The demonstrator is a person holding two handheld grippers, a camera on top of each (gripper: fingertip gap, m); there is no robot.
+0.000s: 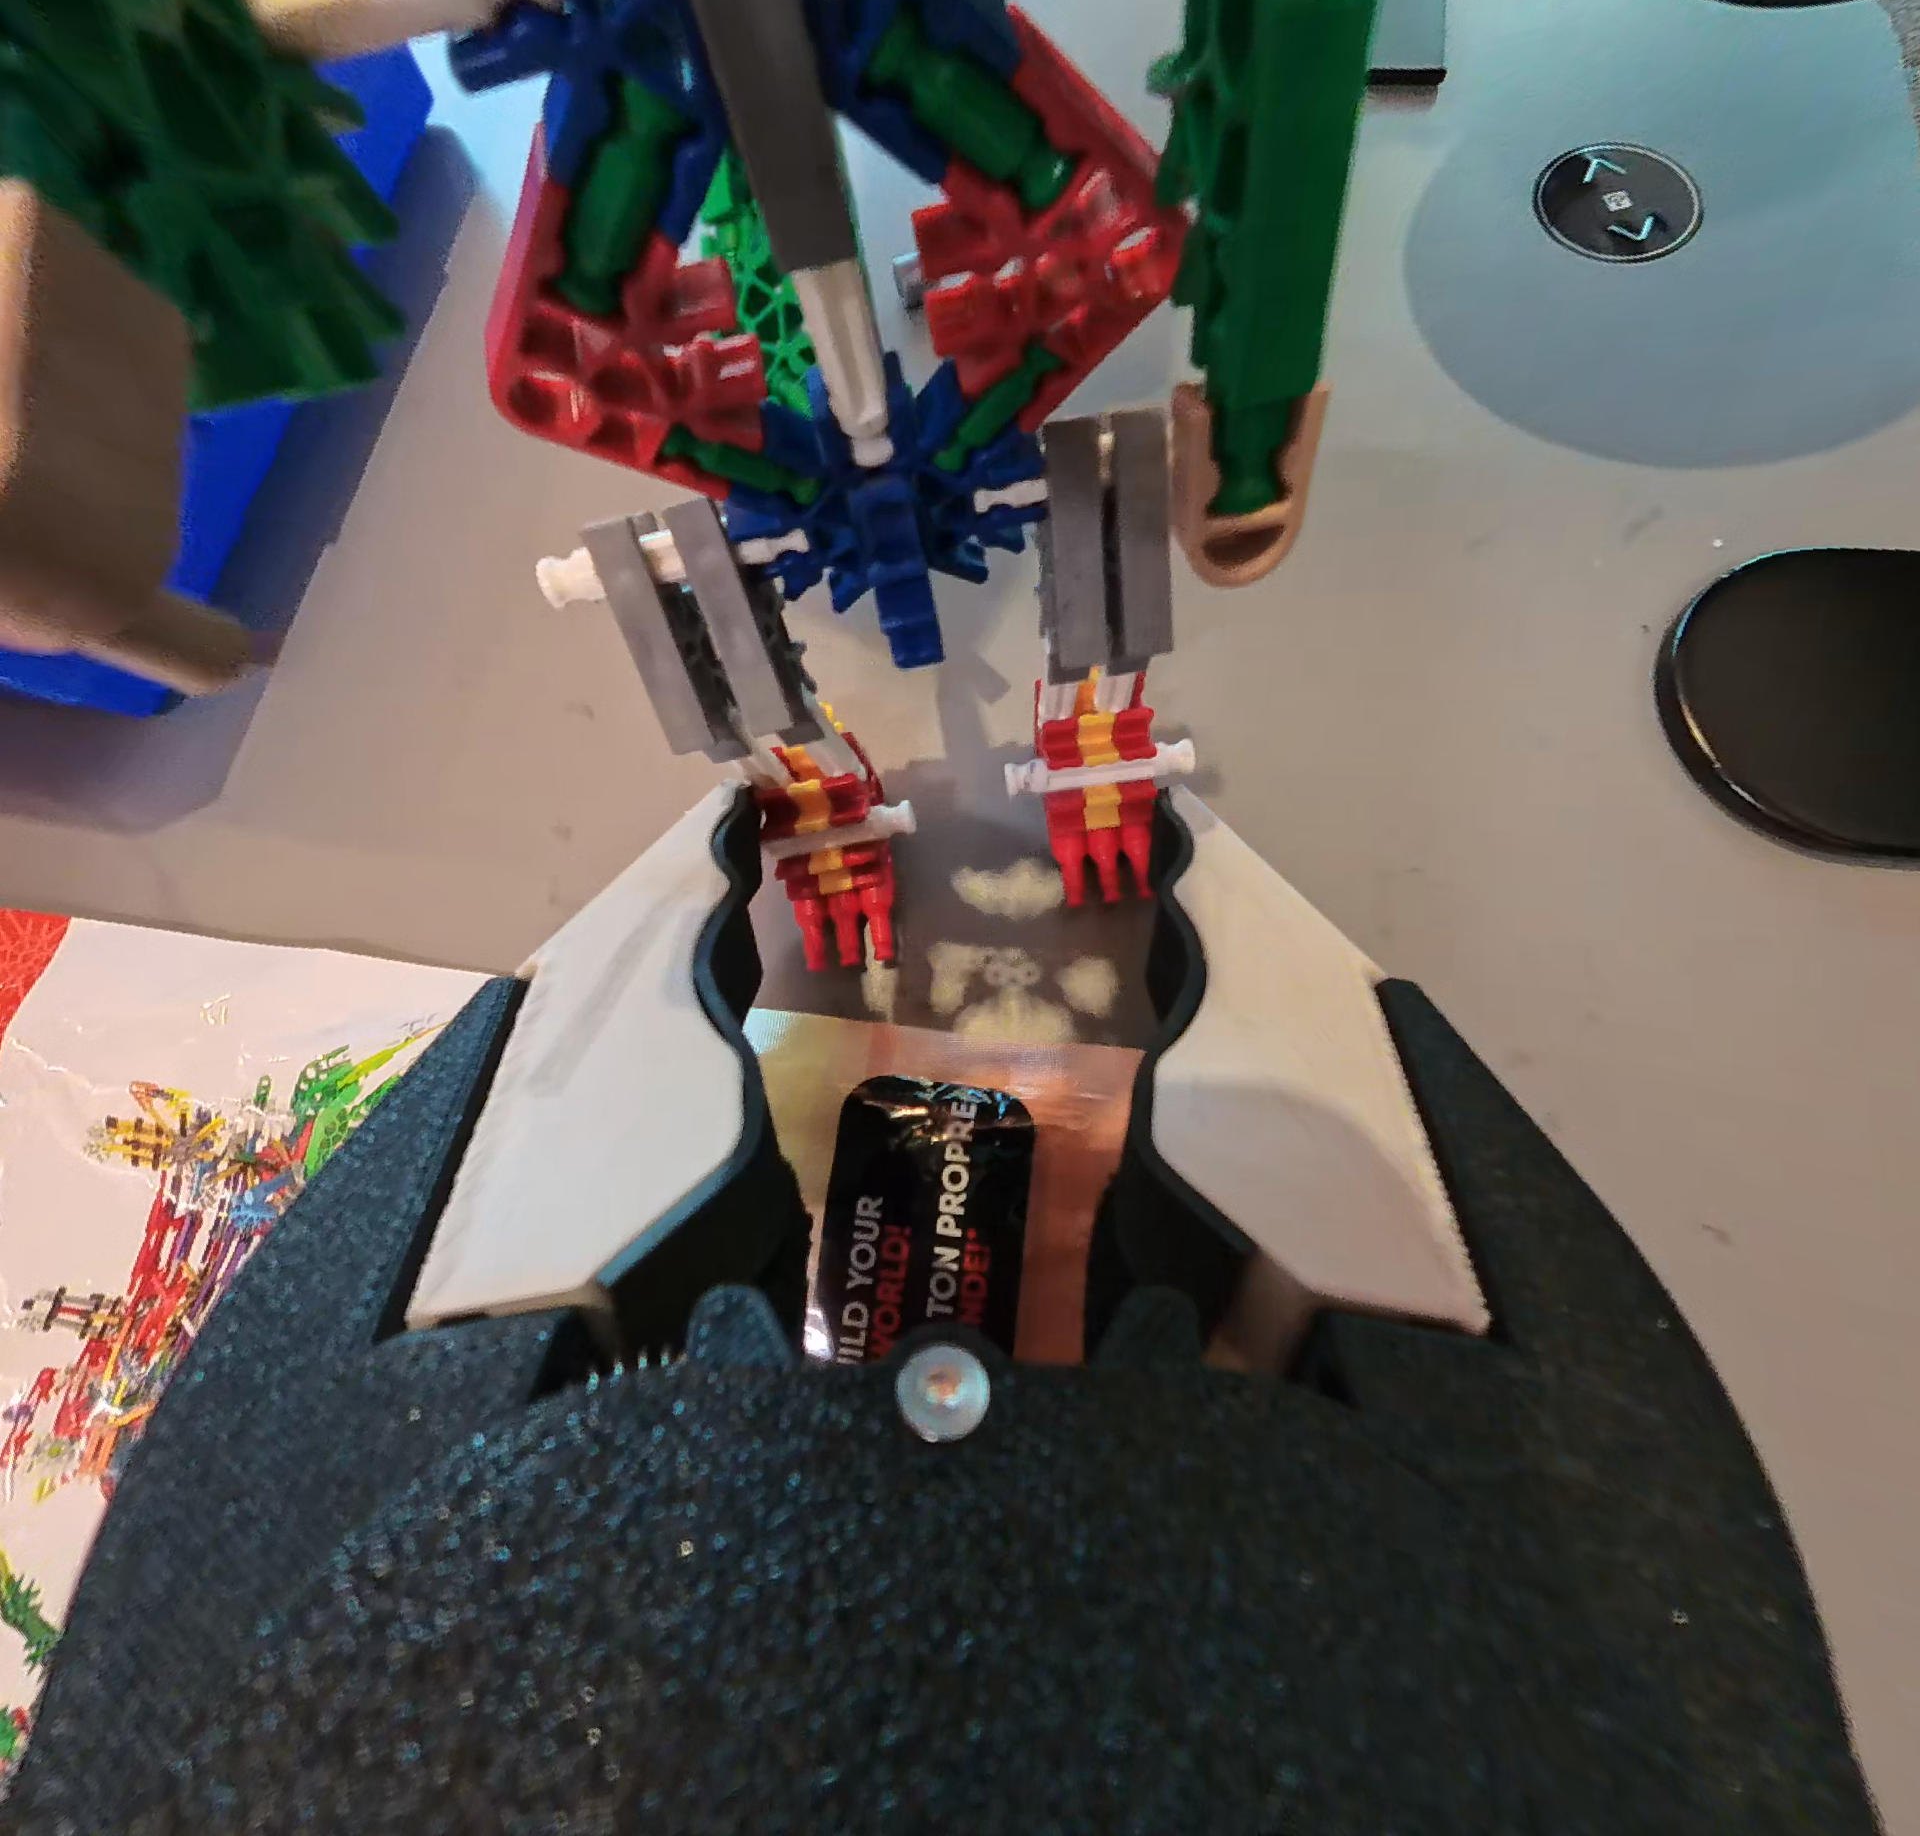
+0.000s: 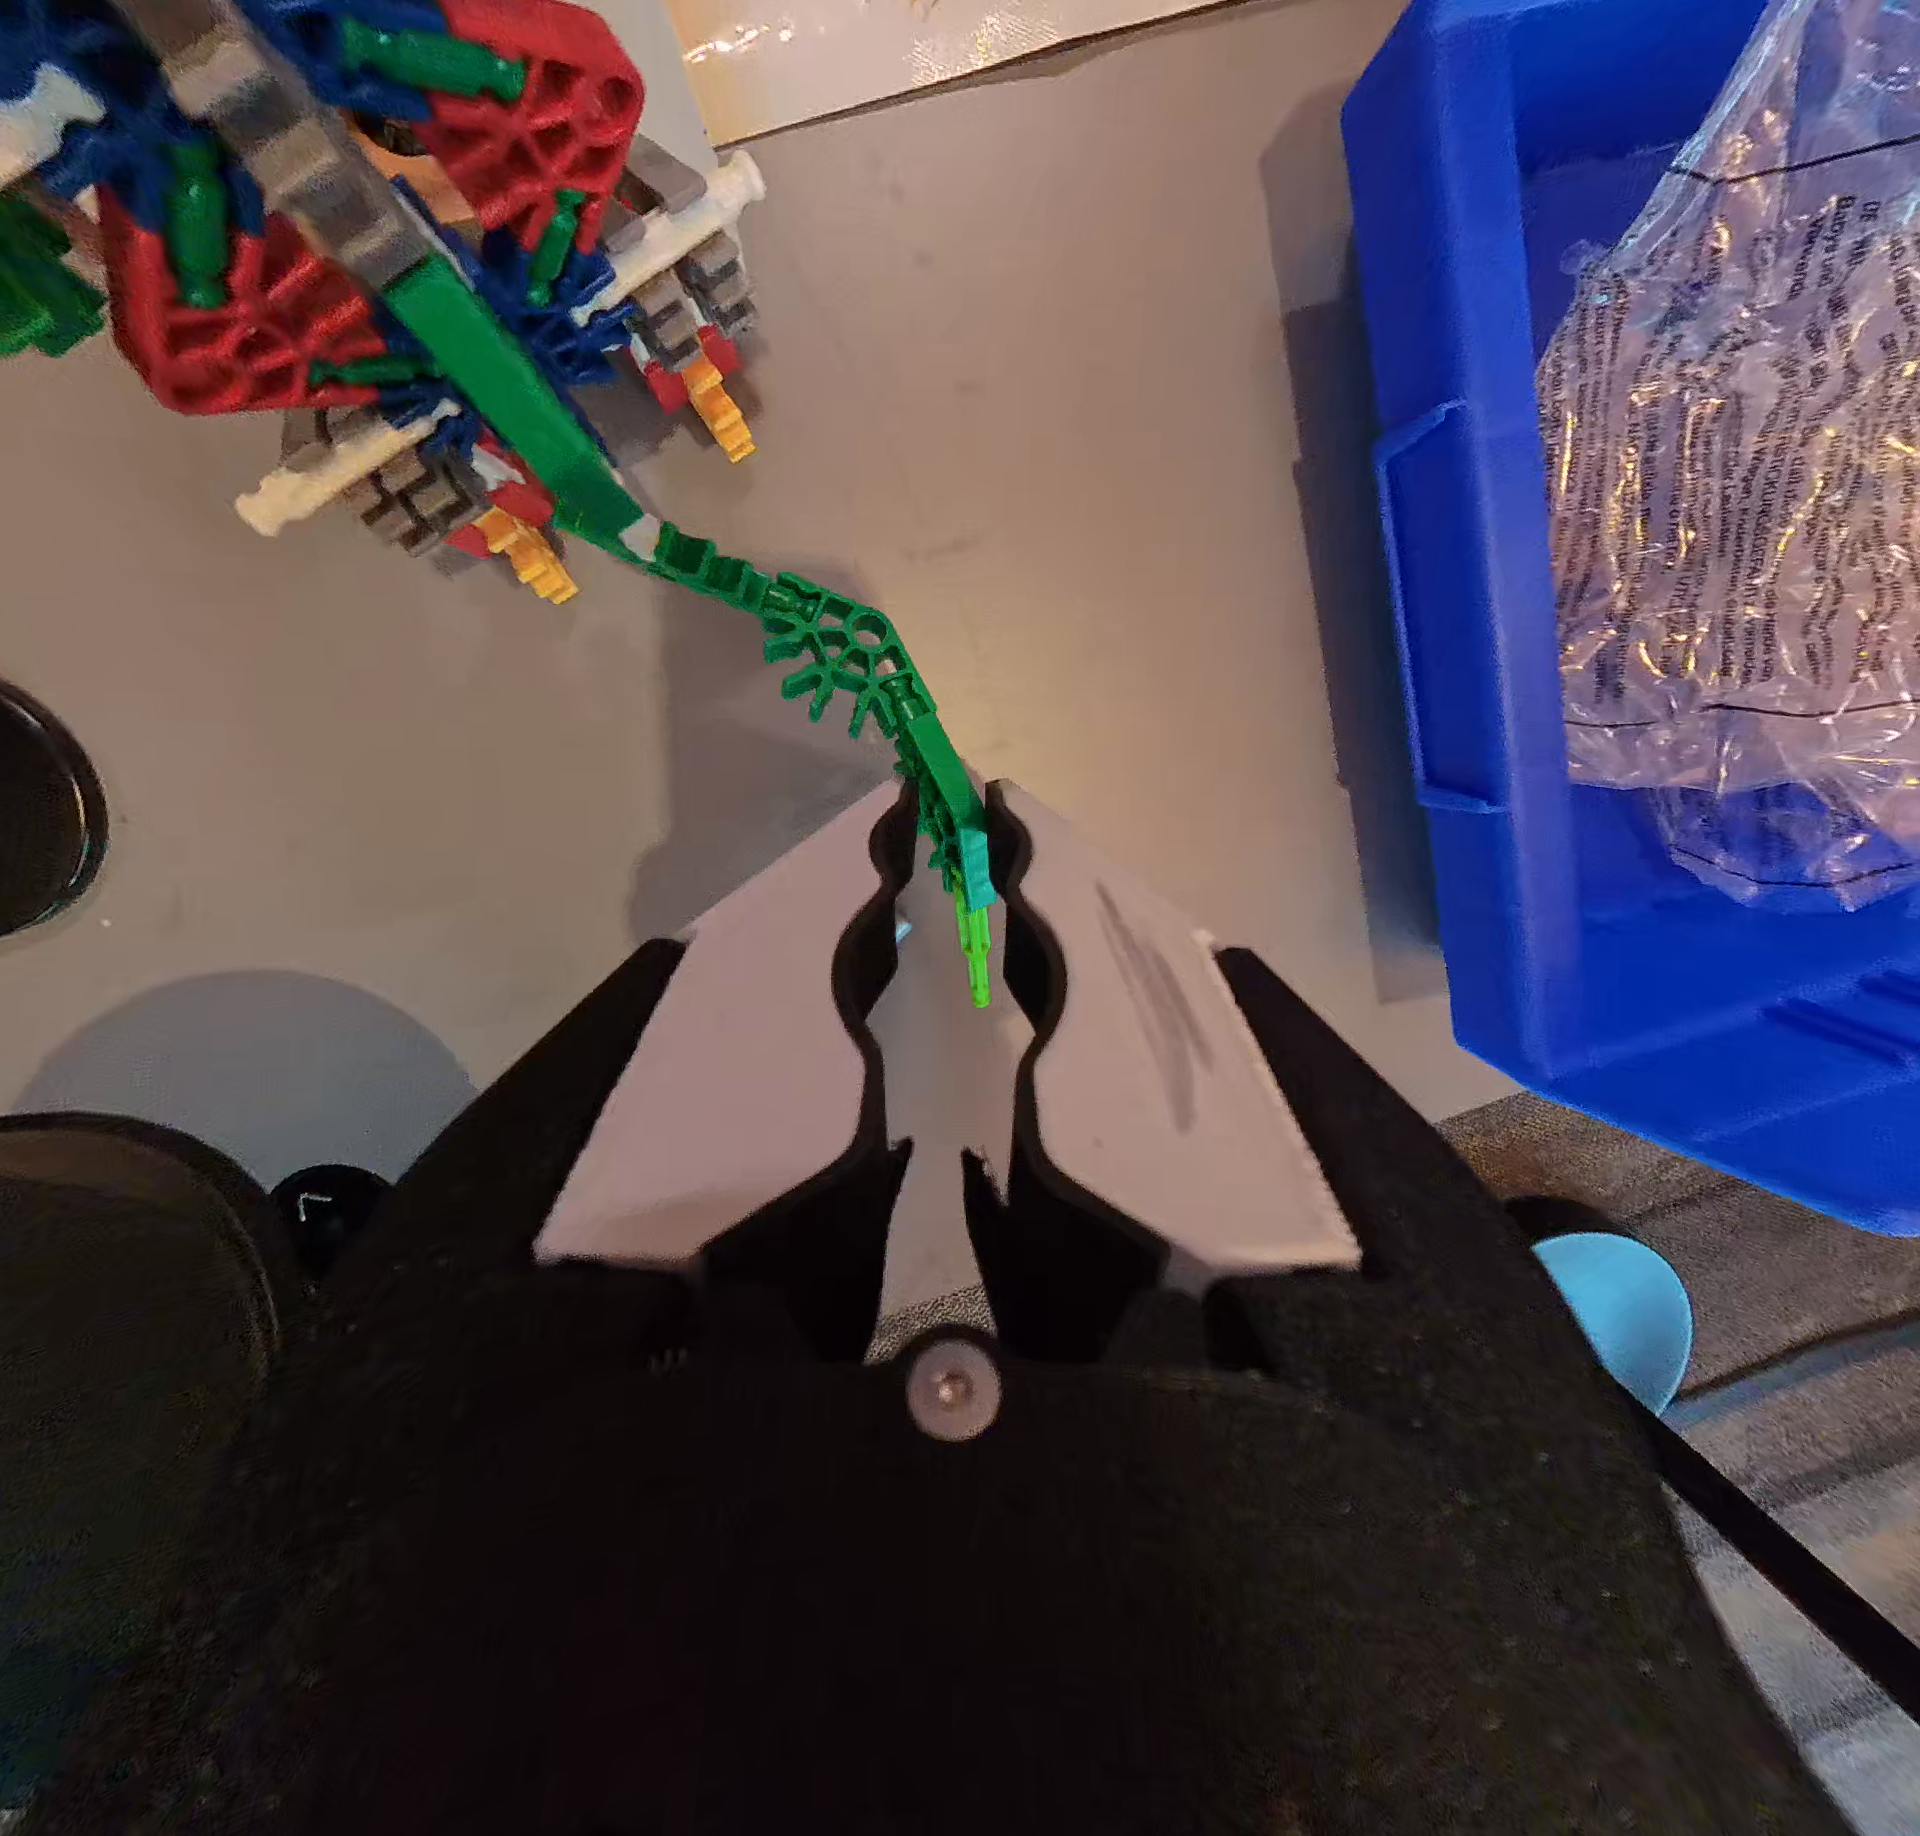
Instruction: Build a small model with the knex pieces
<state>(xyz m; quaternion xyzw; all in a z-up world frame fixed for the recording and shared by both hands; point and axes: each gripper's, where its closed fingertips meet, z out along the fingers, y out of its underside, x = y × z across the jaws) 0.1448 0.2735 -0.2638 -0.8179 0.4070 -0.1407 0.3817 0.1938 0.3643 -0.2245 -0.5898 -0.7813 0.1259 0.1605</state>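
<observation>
A construction-toy model (image 1: 862,352) of red panels, blue connectors and green rods stands on the grey table (image 1: 1455,851) on two grey legs with red-and-yellow feet (image 1: 1096,810). My left gripper (image 1: 951,820) is open wide above it, and the two feet show just inside its fingertips. A grey rod (image 1: 769,93) rises from the model toward the camera. In the right wrist view the model (image 2: 312,259) is at the upper left. A green chain of rods and connectors (image 2: 831,643) runs from it to my right gripper (image 2: 945,799), which is shut on the chain's end.
A blue bin (image 2: 1455,539) with a clear plastic bag (image 2: 1745,436) stands to the right of the right gripper; it also shows in the left wrist view (image 1: 239,498). A picture booklet (image 1: 156,1111) lies at the left. A black disc (image 1: 1808,706) and a round button (image 1: 1616,202) sit at the right. Tip to tip, the grippers are about 12 cm apart.
</observation>
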